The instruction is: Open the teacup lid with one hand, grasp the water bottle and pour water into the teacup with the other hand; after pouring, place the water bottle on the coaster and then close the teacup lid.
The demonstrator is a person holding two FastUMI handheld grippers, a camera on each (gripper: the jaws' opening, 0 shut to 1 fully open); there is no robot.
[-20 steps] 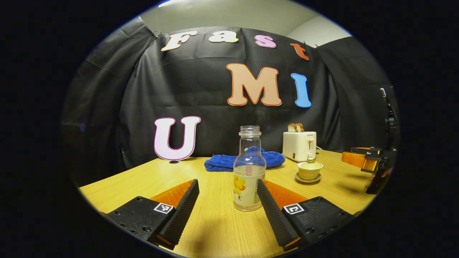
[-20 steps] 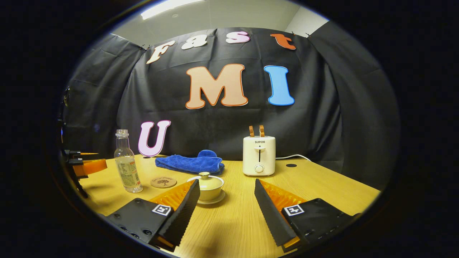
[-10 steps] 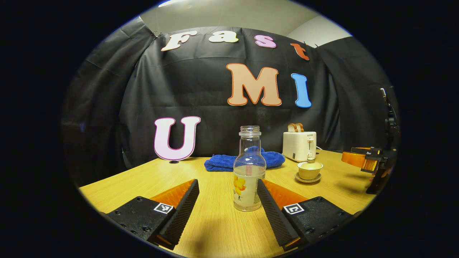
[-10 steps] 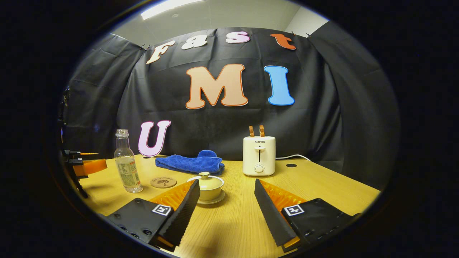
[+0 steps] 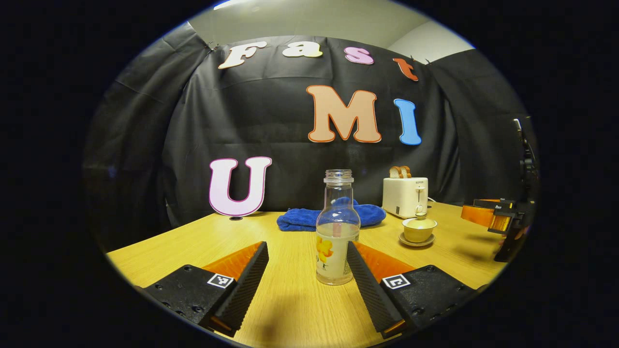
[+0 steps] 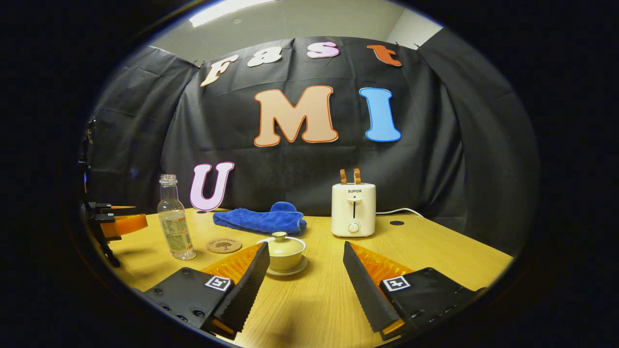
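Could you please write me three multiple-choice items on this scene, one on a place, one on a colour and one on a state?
1. Where does the coaster lie?
A. between bottle and teacup
B. behind the toaster
C. on the cloth

2. What colour is the cloth?
A. red
B. blue
C. white

3. How is the teacup's lid?
A. lying on the table
B. held in a gripper
C. on the cup

Answers:
1 A, the right gripper view shows the coaster on the table between them.
2 B, it is blue in both views.
3 C, the lid sits on the cup, and both the left gripper and the right gripper are open and empty.
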